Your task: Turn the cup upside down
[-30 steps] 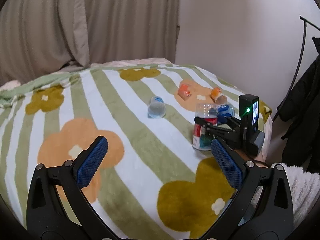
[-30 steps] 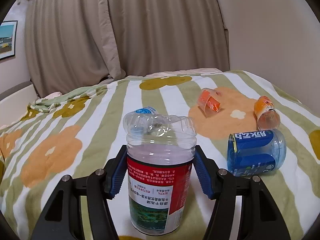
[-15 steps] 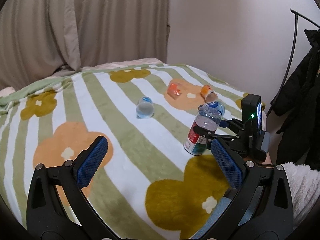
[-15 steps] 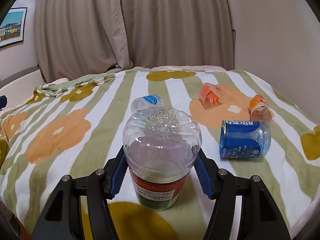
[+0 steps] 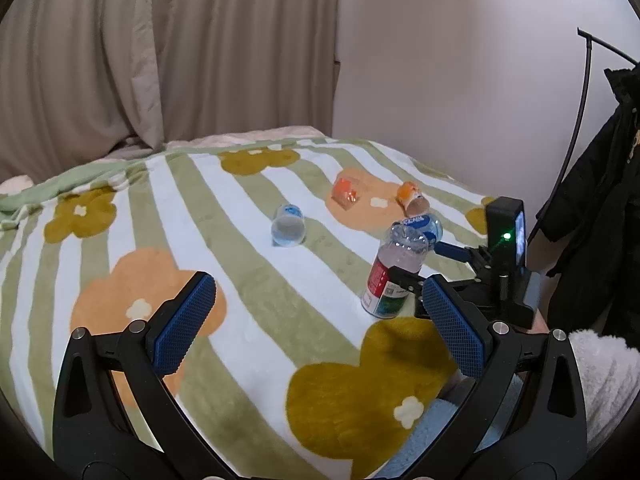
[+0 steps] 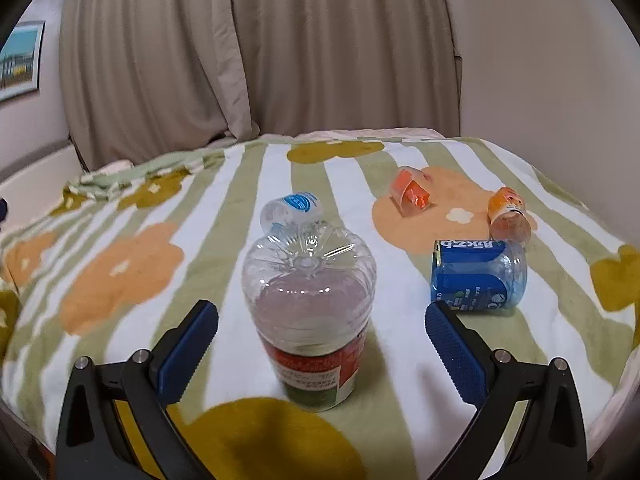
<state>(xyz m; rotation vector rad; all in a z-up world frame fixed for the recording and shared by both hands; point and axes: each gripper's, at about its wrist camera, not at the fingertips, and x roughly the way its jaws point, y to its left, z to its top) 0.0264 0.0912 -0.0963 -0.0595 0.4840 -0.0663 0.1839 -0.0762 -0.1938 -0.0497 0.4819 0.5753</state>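
Note:
A clear plastic cup with a red and green label [image 6: 310,316] stands upside down on the striped flower blanket, its ribbed bottom facing up. It also shows in the left wrist view [image 5: 394,270]. My right gripper [image 6: 320,354] is open, its blue pads apart from the cup on either side. In the left wrist view the right gripper [image 5: 430,264] sits at the cup from the right. My left gripper [image 5: 320,330] is open and empty, well short of the cup.
Other cups lie on their sides on the blanket [image 6: 120,264]: a blue-label cup [image 6: 478,276], a clear cup with a blue end [image 6: 292,210], an orange cup [image 6: 412,196] and an orange-label cup [image 6: 508,216]. A dark coat [image 5: 600,216] hangs at right. Curtains stand behind.
My right gripper opened and let go of the cup, which now stands free upside down. The gripper drew back a little. The left gripper stayed open.

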